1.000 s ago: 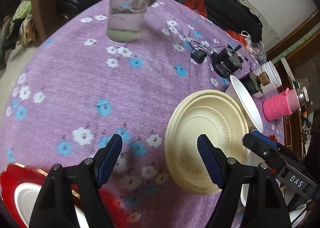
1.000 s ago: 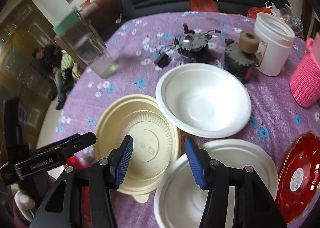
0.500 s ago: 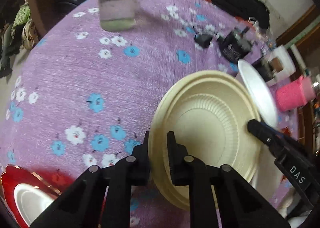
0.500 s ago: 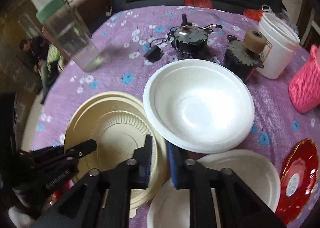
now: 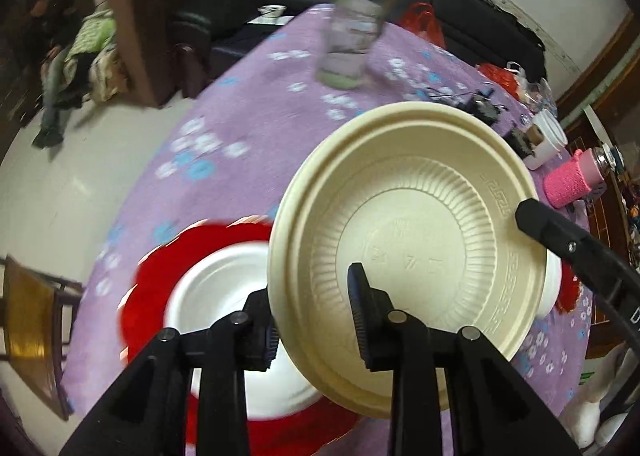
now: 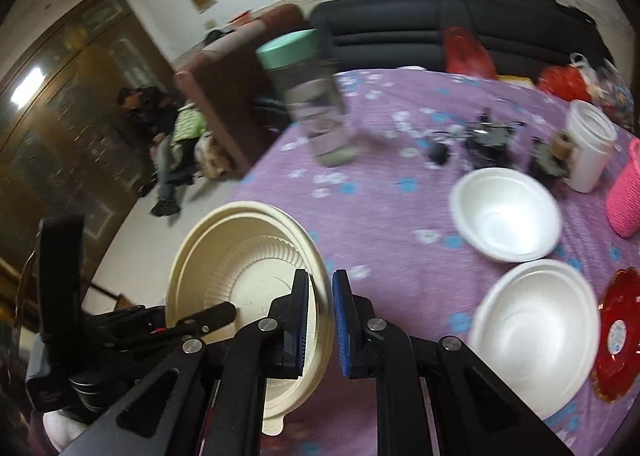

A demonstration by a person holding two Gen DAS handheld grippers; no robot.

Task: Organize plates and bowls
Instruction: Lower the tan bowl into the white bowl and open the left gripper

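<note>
Both the left gripper and right gripper clenched opposite rims of the cream plate, raised above the red plate; keeping it level mattered.

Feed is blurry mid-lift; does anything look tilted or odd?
Yes: the cream plate hangs tilted above the table, both tongs, left and right, clamping opposite rim edges. No spill or damage shows.

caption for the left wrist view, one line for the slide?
Left gripper and right gripper hold opposite rims of a lifted cream plate above a red plate.
</note>
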